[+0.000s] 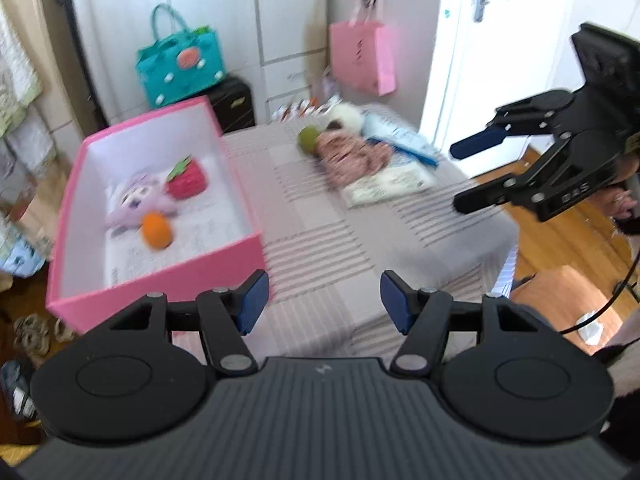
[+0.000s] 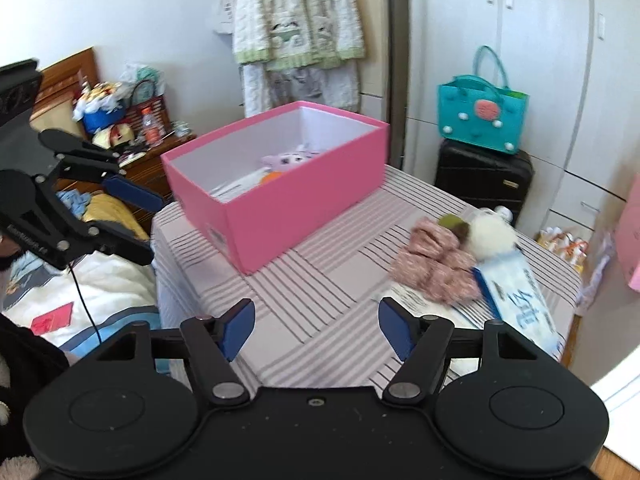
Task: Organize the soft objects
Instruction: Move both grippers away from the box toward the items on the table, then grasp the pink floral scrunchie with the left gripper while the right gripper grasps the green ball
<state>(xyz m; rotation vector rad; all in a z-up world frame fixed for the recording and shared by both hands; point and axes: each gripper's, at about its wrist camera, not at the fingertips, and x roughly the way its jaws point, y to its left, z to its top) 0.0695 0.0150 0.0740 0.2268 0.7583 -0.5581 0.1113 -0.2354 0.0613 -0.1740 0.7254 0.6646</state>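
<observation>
Both grippers, left gripper (image 1: 324,300) and right gripper (image 2: 316,330), half-wide and empty above striped bed (image 1: 320,216). Pink plush (image 2: 436,264) and white plush (image 2: 490,234) at two o'clock; pink box (image 2: 280,200) at eleven. Risk: snagging tissue pack (image 2: 516,300) lying against plush. Teal bag (image 2: 482,116) beyond, clear.

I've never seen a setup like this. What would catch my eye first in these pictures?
Probably the bright pink box on the striped bed, already holding a red strawberry plush, a lilac plush and an orange one. Apart from the box lies a heap of soft things, among them a pink patterned cloth and a white fluffy toy. Two black grippers, left and right, hang open above the bed, holding nothing.
</observation>
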